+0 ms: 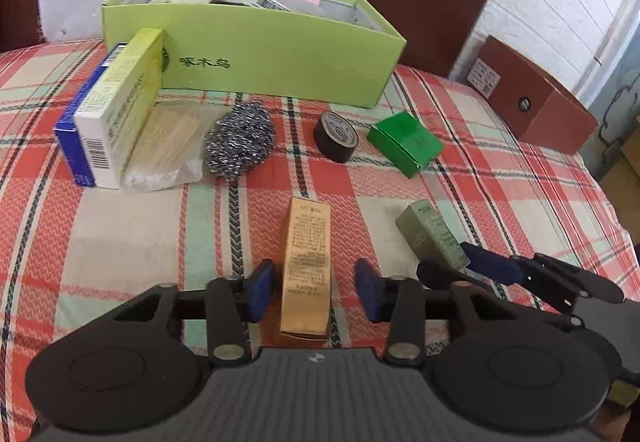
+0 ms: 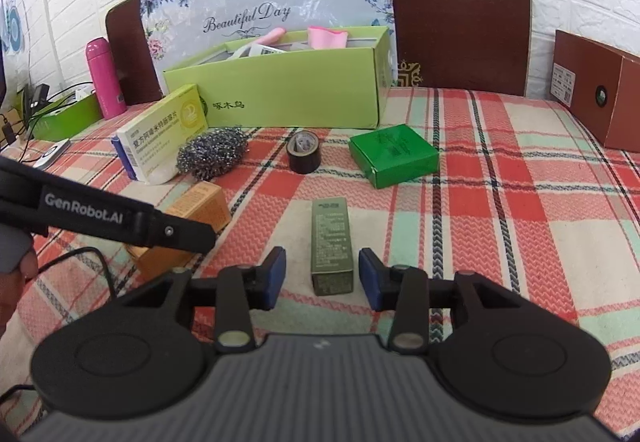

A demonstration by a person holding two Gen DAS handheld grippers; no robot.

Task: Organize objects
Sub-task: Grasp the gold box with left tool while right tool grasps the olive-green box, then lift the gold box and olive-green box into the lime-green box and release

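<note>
My left gripper (image 1: 314, 292) is open with a tall gold box (image 1: 307, 262) lying between its blue pads, apart from both. My right gripper (image 2: 322, 280) is open with an olive-green box (image 2: 331, 246) lying between its pads, untouched. The gold box also shows in the right wrist view (image 2: 200, 204), partly behind the left gripper's finger. The olive box shows in the left wrist view (image 1: 430, 232) with the right gripper's fingers around it. A lime-green open box (image 1: 256, 54) holding pink items and packages stands at the back; it also shows in the right wrist view (image 2: 288, 94).
On the plaid cloth lie a white-and-yellow medicine box (image 2: 160, 130), a steel scourer (image 2: 212, 156), a black tape roll (image 2: 304, 152), a bright green box (image 2: 394, 154) and a bag of toothpicks (image 1: 164, 150). A brown box (image 2: 596, 90) stands at right. A pink bottle (image 2: 105, 78) stands far left.
</note>
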